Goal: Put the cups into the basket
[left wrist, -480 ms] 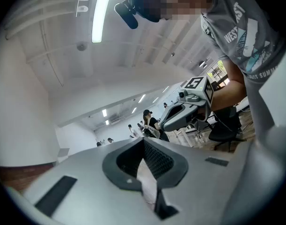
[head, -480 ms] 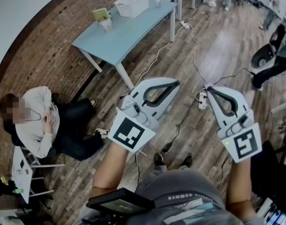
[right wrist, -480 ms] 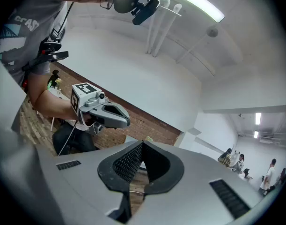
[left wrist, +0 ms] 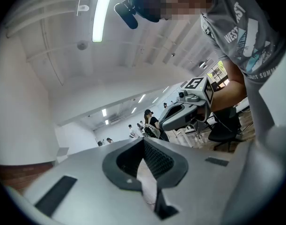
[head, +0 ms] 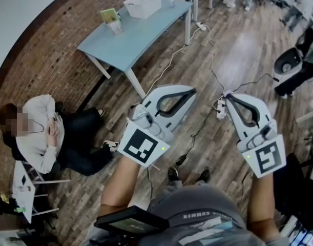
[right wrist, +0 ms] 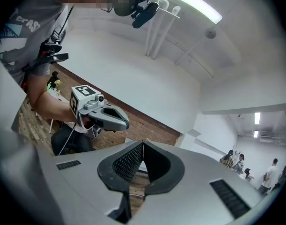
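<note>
In the head view a white basket (head: 144,5) stands on the far blue table (head: 141,35). Beside it sits a small clear cup-like item with a green and yellow top (head: 111,19); too small to tell more. My left gripper (head: 193,90) and right gripper (head: 227,95) are held up side by side over the wooden floor, well short of the table. Both are shut with nothing between the jaws. The left gripper view has its tips (left wrist: 143,140) meeting against the ceiling, the right gripper (left wrist: 187,108) beyond. In the right gripper view the tips (right wrist: 143,143) meet too.
A person sits by the brick wall at the left (head: 43,137), beside a small white table (head: 24,186). A power strip (head: 220,108) and cables trail across the floor. A black and white chair (head: 294,63) stands at the right. Other people stand far off.
</note>
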A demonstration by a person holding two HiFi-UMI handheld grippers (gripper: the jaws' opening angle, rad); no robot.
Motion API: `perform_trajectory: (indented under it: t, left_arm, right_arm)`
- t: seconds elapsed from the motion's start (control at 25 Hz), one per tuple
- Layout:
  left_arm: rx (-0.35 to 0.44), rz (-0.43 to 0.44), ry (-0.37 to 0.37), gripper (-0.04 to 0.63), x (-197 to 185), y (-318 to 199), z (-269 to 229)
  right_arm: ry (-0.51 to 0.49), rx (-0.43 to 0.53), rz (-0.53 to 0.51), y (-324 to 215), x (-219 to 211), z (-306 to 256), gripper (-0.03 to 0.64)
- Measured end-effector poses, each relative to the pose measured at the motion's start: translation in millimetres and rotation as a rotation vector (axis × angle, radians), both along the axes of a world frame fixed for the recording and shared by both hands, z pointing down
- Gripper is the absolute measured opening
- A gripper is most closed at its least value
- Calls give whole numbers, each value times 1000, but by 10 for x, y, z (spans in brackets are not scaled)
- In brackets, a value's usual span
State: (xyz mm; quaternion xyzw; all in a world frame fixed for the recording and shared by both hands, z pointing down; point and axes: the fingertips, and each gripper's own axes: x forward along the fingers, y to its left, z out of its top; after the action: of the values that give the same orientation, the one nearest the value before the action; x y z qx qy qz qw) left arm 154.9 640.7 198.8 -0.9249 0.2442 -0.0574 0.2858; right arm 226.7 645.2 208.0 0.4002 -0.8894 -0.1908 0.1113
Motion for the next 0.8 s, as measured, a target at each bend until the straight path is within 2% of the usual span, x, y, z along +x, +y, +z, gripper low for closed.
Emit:
perform_trajectory:
  t: [0.28, 0.8]
  left_arm:
    - [-9, 10, 0, 1, -13, -44, 82]
    - [-12, 48, 33, 0, -337, -242, 97]
  right_arm:
    - [22, -3, 11, -47, -6, 66, 12]
    - [31, 60, 33, -247, -489, -20, 12]
